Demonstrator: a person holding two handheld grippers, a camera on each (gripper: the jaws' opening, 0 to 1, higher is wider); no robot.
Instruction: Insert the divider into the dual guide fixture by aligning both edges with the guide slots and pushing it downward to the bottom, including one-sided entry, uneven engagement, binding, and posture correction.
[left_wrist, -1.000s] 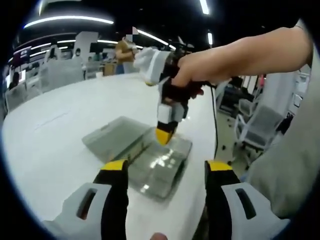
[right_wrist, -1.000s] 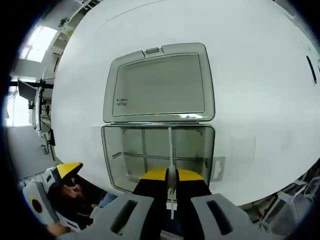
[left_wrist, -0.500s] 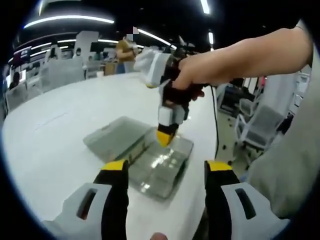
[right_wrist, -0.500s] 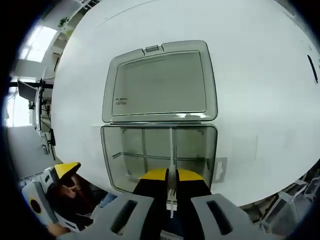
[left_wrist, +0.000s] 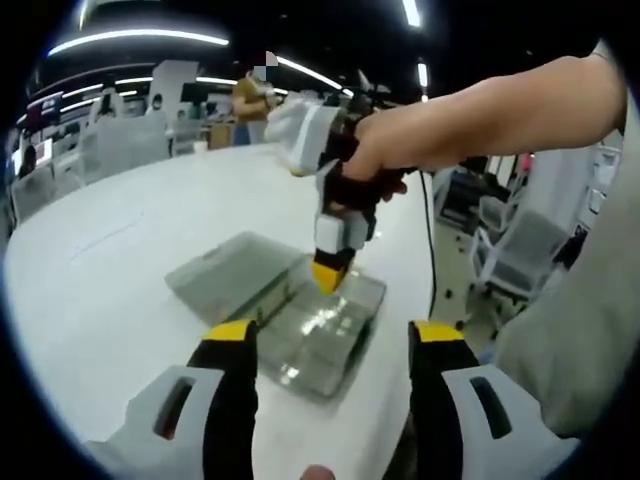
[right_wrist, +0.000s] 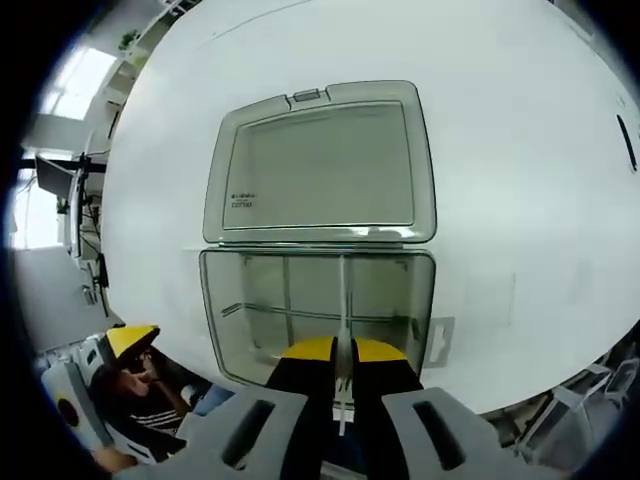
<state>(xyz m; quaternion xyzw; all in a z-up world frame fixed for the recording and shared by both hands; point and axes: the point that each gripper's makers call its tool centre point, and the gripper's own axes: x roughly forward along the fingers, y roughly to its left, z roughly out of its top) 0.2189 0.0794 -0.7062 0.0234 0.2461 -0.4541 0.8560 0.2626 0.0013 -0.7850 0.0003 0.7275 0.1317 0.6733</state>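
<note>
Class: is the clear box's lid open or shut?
Open. The lid lies flat on the table behind the box, compartments exposed.

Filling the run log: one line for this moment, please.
right gripper: shut on thin white divider | over open clear plastic box | left gripper: open, idle

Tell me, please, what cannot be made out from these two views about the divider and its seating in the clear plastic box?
- Thin white divider: in the right gripper view its held end is hidden between the shut yellow-tipped right gripper.
- Guide slots of the clear plastic box: too small to tell engagement.
- In the left gripper view, the right gripper covers the divider; the left gripper hangs open.
</note>
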